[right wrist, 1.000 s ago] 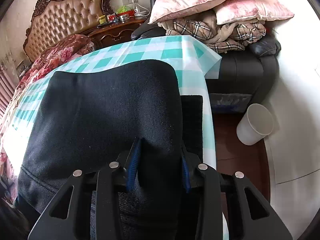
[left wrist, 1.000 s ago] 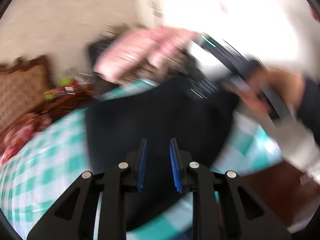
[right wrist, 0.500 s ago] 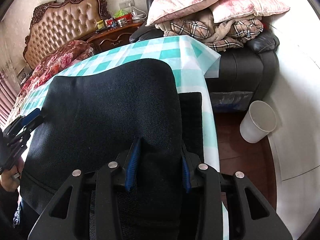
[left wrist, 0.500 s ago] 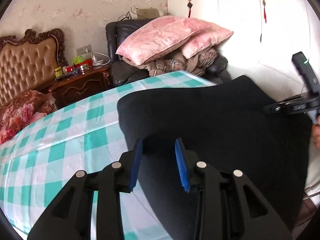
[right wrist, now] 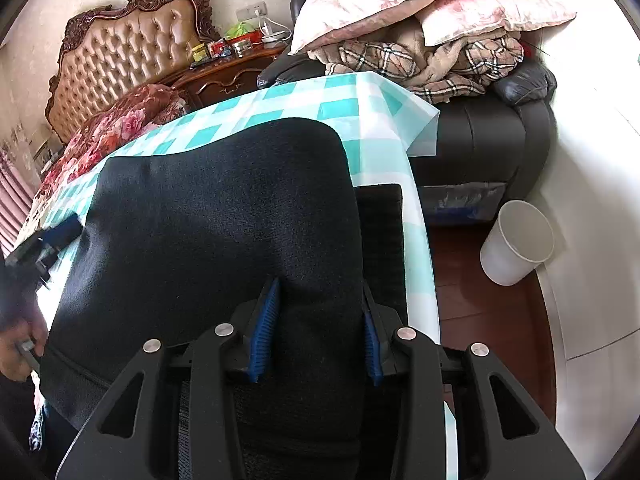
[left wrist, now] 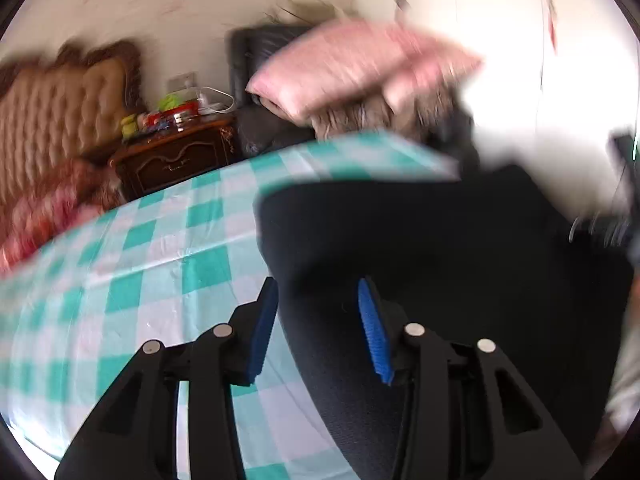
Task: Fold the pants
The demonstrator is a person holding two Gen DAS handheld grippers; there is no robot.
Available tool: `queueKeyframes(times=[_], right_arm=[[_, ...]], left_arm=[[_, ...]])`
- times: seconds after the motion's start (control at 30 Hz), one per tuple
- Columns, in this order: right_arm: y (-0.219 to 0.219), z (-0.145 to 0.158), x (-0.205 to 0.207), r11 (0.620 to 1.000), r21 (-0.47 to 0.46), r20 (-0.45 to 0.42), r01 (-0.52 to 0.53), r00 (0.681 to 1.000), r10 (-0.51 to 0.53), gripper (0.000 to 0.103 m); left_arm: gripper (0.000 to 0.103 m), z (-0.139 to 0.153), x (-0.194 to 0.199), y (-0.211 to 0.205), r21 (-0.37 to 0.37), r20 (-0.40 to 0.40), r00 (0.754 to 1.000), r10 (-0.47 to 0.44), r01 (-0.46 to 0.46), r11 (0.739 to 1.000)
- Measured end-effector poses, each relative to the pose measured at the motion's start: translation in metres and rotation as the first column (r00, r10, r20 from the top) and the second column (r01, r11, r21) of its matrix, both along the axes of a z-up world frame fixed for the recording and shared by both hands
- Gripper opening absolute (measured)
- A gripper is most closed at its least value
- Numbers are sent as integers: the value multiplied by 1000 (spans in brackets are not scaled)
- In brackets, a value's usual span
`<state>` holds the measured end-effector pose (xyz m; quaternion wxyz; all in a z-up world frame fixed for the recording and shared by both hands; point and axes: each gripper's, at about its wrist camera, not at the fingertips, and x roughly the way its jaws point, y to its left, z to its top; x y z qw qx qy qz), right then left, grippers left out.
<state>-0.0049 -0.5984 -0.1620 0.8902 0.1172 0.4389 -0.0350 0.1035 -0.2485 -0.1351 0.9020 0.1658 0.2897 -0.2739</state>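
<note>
Pants [right wrist: 224, 216] unmoved on checked tablecloth [left wrist: 168, 264]

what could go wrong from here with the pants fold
1. The pants lie near the table's right edge; tugged that way, they may slide off.
2. The right claw grips a thick bunch, so the fold may end lumpy.
3. The left claw, just opening, straddles the hem unclamped; that side may shift.

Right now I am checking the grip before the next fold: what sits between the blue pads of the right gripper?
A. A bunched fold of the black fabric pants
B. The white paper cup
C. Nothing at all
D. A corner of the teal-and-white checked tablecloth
A: in the right wrist view the right gripper has its blue pads pressed on a raised fold of the black fabric pants.
</note>
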Motion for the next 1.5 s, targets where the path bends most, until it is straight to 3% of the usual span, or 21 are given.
queueKeyframes(times=[0.07,0.1,0.13,0.2,0.23,0.27,0.33,0.43,0.47,0.6,0.7,0.93,1.2,1.27,1.4,1.5], right_arm=[[0,0,0,1000,-1,2,5,1000,-5,34],[1,0,0,1000,-3,3,8,1000,-8,34],[1,0,0,1000,-4,3,11,1000,-11,34],[2,0,0,1000,-12,3,17,1000,-16,34],[3,1,0,1000,-18,2,21,1000,-21,34],[4,1,0,999,-25,0,28,1000,-28,34],[8,2,-1,996,-61,-1,61,998,-61,36],[15,5,-4,990,-101,7,99,995,-99,36],[19,7,-4,986,-121,9,111,994,-111,36],[42,29,-25,952,-231,55,202,979,-195,36],[70,48,-46,940,-271,133,207,975,-176,36],[87,24,-47,896,-371,71,245,969,-236,36],[88,16,-40,884,-398,57,246,968,-243,36],[87,16,-41,886,-391,58,250,967,-247,36],[94,16,-48,884,-395,58,252,967,-249,36],[92,16,-46,884,-391,61,255,966,-251,36]], left_arm=[[44,3,8,0,60,108,980,167,-174,983],[42,13,14,3,25,114,967,227,-232,972],[42,23,18,2,-26,101,968,228,-227,974],[42,45,13,-24,-87,76,997,34,-27,996],[42,51,10,-39,-109,52,996,-75,80,991],[42,56,9,-60,-175,-24,974,-224,217,960],[39,54,11,-96,-225,-128,921,-368,335,915],[20,47,7,-159,-175,-150,875,-460,434,884],[20,42,12,-180,-190,-202,851,-485,452,871],[19,19,42,-218,-157,-345,843,-412,381,911],[20,12,53,-214,-174,-384,826,-412,373,911],[22,7,52,-213,-158,-367,836,-408,376,913],[23,10,45,-213,-133,-343,852,-397,374,918],[28,11,45,-212,-130,-339,857,-389,367,921],[29,29,49,-186,-223,-371,862,-346,279,934],[29,39,40,-158,-239,-386,876,-290,209,948]])
